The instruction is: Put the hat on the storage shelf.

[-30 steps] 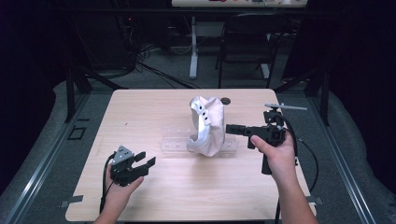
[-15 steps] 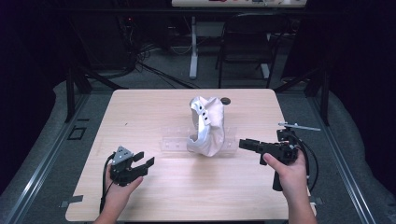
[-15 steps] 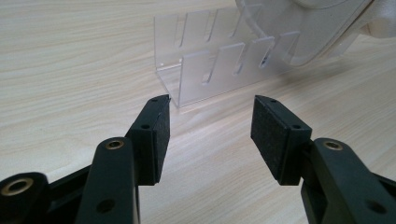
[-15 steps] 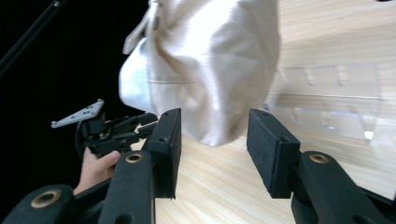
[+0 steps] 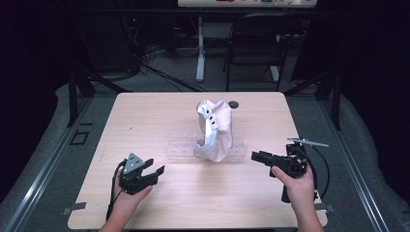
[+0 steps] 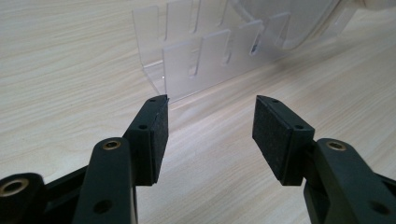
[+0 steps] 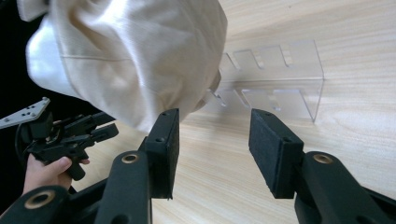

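Observation:
A white cloth cap (image 5: 215,130) rests propped on a clear slotted acrylic rack (image 5: 181,147) at the middle of the wooden table (image 5: 145,116). My left gripper (image 5: 155,171) sits low at the front left, open, with nothing between its pads (image 6: 156,135), pointing at the rack (image 6: 201,60) and the cap's brim (image 6: 289,23). My right gripper (image 5: 255,155) is held to the right of the cap, open and empty, a short gap away from it. In the right gripper view the cap (image 7: 130,56) hangs over the rack (image 7: 280,88), with the left gripper (image 7: 105,128) beyond.
A small dark round spot (image 5: 234,104) lies on the table just behind the cap. Past the far edge stand a dark chair (image 5: 251,53) and a white desk leg (image 5: 199,53). Cables trail from both grippers toward the near edge.
My right gripper has drawn back from the cap, toward the near right of the table. The left gripper and the cap have stayed put.

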A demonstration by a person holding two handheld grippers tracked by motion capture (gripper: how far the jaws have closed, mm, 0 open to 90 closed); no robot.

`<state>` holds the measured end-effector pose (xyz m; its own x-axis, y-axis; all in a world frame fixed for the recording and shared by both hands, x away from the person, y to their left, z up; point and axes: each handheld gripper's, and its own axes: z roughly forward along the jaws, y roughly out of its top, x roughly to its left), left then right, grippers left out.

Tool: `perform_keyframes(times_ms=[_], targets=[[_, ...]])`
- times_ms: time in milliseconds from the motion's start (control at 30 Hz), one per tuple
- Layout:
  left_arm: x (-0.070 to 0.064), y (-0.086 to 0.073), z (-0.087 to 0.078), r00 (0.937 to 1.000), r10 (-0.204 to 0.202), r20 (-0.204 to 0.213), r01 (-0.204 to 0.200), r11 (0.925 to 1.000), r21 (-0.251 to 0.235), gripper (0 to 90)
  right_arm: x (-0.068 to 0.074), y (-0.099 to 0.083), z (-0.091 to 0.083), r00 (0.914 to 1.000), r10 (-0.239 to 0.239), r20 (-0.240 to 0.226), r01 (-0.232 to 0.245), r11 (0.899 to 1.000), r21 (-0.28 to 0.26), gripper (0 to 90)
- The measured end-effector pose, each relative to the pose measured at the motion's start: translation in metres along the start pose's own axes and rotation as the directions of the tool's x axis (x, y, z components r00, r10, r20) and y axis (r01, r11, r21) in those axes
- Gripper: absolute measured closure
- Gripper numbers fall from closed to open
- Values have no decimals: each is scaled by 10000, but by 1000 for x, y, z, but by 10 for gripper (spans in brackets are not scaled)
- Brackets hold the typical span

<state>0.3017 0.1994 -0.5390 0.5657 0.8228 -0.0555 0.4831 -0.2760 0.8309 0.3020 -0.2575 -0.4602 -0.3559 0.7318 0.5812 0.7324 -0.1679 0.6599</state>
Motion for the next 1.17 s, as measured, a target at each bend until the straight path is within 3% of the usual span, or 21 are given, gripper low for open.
perform_keyframes(times_ms=[133, 200, 433, 767, 1000, 1167], targets=[[-7, -1, 5, 9985, 543, 42, -544, 9983, 193, 462, -8, -5, 7, 9999, 77, 89, -76, 9999, -106, 523], [-10, -2, 6, 9979, 619, 162, -623, 9978, 229, 460, -9, -7, 9, 9999, 112, 98, -109, 9995, -301, 523], [-18, -5, 12, 9968, 576, 549, -599, 9974, 405, 459, -13, -14, 18, 9992, 317, 241, -302, 9977, -599, 526], [-19, -6, 13, 9967, 498, 634, -524, 9978, 401, 456, -16, -20, 26, 9990, 275, 344, -247, 9964, -815, 527], [-21, -5, 14, 9963, 516, 686, -539, 9980, 324, 448, -20, -22, 25, 9979, 569, 320, -529, 9921, -1135, 526], [-28, 6, 21, 9942, 522, 937, -530, 9986, 64, 444, -22, -23, 25, 9973, 637, 360, -588, 9906, -1239, 523]])
